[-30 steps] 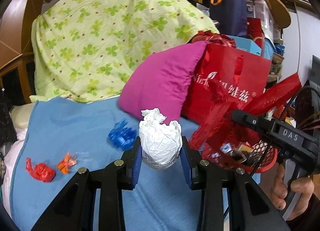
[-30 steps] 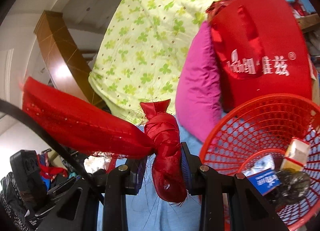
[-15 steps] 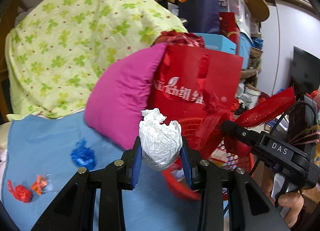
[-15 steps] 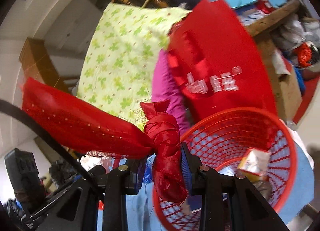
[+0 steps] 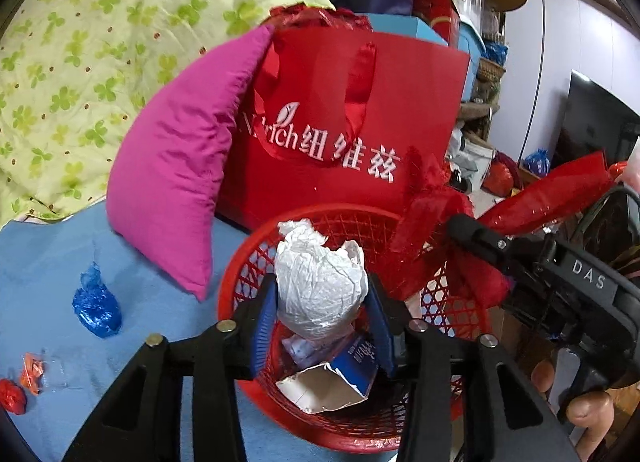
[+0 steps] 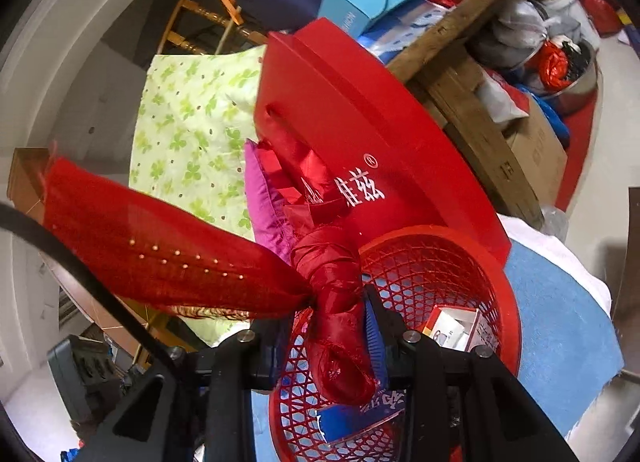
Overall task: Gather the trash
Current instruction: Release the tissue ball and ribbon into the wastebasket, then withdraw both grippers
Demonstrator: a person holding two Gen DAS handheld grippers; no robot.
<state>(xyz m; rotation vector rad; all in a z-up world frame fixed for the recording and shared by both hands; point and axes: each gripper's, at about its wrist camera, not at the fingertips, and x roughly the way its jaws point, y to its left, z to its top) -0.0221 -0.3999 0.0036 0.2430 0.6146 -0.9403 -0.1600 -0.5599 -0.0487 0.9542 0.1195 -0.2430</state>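
My left gripper (image 5: pixel 322 326) holds a crumpled white paper ball (image 5: pixel 320 286) right over the red mesh basket (image 5: pixel 232 282). Its jaws are opening, and the blue pads still touch the ball's sides. My right gripper (image 6: pixel 332 326) grips the knot of a red ribbon (image 6: pixel 336 286) above the same basket's (image 6: pixel 508 302) near rim. Its jaws are opening too, with the knot still between them. The ribbon's long tail (image 6: pixel 160 250) sticks out to the left. In the left wrist view the right gripper's black body (image 5: pixel 580 282) reaches in from the right, held by a hand (image 5: pixel 588 410).
A torn blue-and-white carton (image 5: pixel 340 374) and a small box (image 6: pixel 452 326) lie in the basket. A blue foil wrapper (image 5: pixel 96 302), an orange wrapper (image 5: pixel 30 368) and a red one (image 5: pixel 10 400) lie on the blue cloth (image 5: pixel 60 254). Behind stand a magenta pillow (image 5: pixel 180 174) and a red paper bag (image 5: pixel 360 110).
Both grippers have swung over to the red basket, which now sits under the paper ball and the ribbon knot. The left pads stand a little wider apart. The right view has rolled.
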